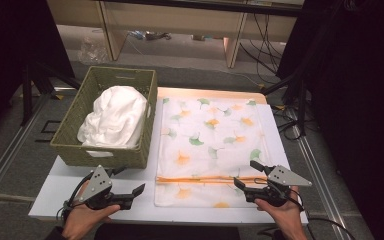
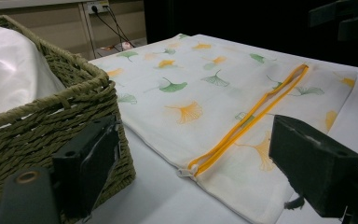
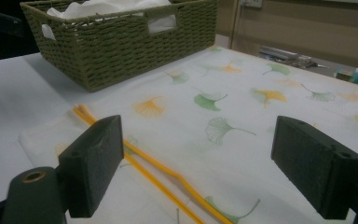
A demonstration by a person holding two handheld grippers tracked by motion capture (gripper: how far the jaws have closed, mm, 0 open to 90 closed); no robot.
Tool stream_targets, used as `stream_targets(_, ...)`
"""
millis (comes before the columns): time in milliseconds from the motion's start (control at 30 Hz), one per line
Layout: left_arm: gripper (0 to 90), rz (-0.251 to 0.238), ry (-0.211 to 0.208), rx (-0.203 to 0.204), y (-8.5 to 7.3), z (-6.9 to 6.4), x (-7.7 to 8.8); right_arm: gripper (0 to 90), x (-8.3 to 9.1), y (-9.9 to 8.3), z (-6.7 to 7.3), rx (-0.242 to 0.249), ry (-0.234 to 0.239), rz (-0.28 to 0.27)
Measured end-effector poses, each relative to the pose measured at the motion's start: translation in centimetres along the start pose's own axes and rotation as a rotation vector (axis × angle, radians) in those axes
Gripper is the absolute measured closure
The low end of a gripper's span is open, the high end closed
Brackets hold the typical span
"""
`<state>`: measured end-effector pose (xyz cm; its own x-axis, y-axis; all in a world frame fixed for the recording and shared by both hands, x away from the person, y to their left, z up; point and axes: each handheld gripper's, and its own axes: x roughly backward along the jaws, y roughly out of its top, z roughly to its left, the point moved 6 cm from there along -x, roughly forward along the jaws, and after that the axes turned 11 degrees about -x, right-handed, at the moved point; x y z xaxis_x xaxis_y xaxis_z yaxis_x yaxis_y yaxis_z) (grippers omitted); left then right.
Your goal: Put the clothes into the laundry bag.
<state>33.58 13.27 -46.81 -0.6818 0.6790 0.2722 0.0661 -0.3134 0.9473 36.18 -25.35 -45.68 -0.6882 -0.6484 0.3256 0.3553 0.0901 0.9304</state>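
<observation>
both hands low at table's near edge, left gripper [image 1: 139, 190] and right gripper [image 1: 246, 172] level, fingers wide, flanking laundry bag [image 1: 211, 145]

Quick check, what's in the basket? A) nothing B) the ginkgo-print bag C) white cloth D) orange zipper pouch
C: a bundle of white cloth fills the basket, while the ginkgo-print bag lies flat on the table beside it.

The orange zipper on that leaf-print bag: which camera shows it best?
The left gripper view: the orange zipper runs full length, pull end near. The high view shows it as a thin line; the right gripper view shows part of it, partly behind a jaw.
</observation>
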Motion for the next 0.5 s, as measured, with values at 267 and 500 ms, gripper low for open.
stream_targets(267, 16.4, 0.003, 0.004, 0.002, 0.14, 0.17, -0.10, 17.9, -0.16, -0.08, -0.07, -0.008, 0.006, 0.006)
stream_targets(500, 16.8, -0.004, 0.001, 0.014, 0.40, 0.30, 0.07, 17.2, -0.20, 0.01, -0.27, 0.009, 0.004, -0.002)
